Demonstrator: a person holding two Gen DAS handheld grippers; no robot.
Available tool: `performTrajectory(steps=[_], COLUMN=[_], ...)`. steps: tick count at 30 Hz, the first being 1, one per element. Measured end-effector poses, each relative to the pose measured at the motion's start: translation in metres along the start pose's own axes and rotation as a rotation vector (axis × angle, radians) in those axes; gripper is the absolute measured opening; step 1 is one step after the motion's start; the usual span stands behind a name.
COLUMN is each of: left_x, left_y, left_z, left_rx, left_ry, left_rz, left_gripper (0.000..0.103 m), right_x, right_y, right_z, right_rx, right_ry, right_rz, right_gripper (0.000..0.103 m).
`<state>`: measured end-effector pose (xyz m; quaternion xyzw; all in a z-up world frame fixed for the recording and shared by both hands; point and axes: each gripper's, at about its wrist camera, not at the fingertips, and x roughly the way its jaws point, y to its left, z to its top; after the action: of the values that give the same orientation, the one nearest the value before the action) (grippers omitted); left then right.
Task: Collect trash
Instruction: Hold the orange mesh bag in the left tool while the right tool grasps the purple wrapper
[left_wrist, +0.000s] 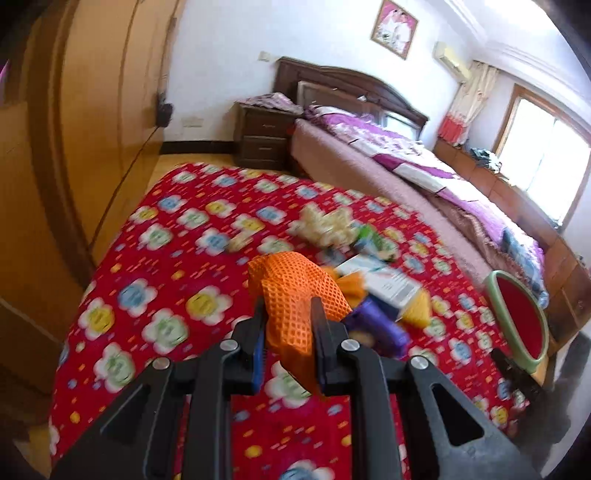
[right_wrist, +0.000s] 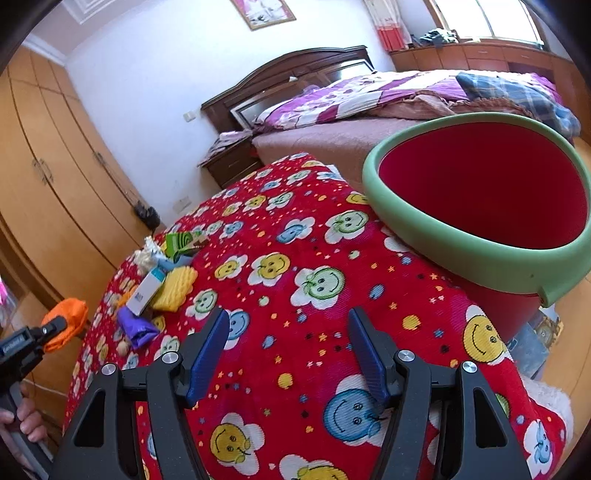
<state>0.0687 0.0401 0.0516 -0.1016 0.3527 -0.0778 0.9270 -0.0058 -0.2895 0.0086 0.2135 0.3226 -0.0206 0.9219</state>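
While the left gripper squeezes tight on an orange foam net, lifted over the red smiley cloth, the right gripper hangs wide open and holds nothing; only the right view shows a hand on the left tool; further off lie a purple bag, a white box and a yellow foam net; the red bin with a green rim sits beyond.

You are looking at an orange foam net over a red cloth showing yellow, blue and green smiley flowers. The bin is showing a pale green rim and red inside; the bag is purple.
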Motion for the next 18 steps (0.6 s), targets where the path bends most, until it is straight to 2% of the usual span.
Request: performTrajectory(steps=[3, 10, 14, 18], left_x=[0.0, 0.001, 0.005, 0.006], left_y=[0.012, 0.031, 0.037, 0.041], left_z=[-0.01, -0.023, -0.024, -0.027], left_rx=[-0.012, -0.017, -0.037, -0.043], left_ry=[0.016, 0.021, 0.028, 0.026], left_rz=[0.043, 0.122, 0.116, 0.106], left_gripper=[0.02, 0.02, 0.02, 0.02], right_x=[0.002, 0.021, 0.035, 0.049], right_y=[0.011, 0.071, 0.113, 0.137], right_z=[0.0, -0.003, -0.006, -0.006], right_rx=[-0.015, -0.129, -0.241, -0.295], right_ry=[0.038, 0.13, 0.161, 0.173], right_rz=[0.005, 0.11, 0.152, 0.17], right_gripper=[0.068, 0.068, 0.068, 0.068])
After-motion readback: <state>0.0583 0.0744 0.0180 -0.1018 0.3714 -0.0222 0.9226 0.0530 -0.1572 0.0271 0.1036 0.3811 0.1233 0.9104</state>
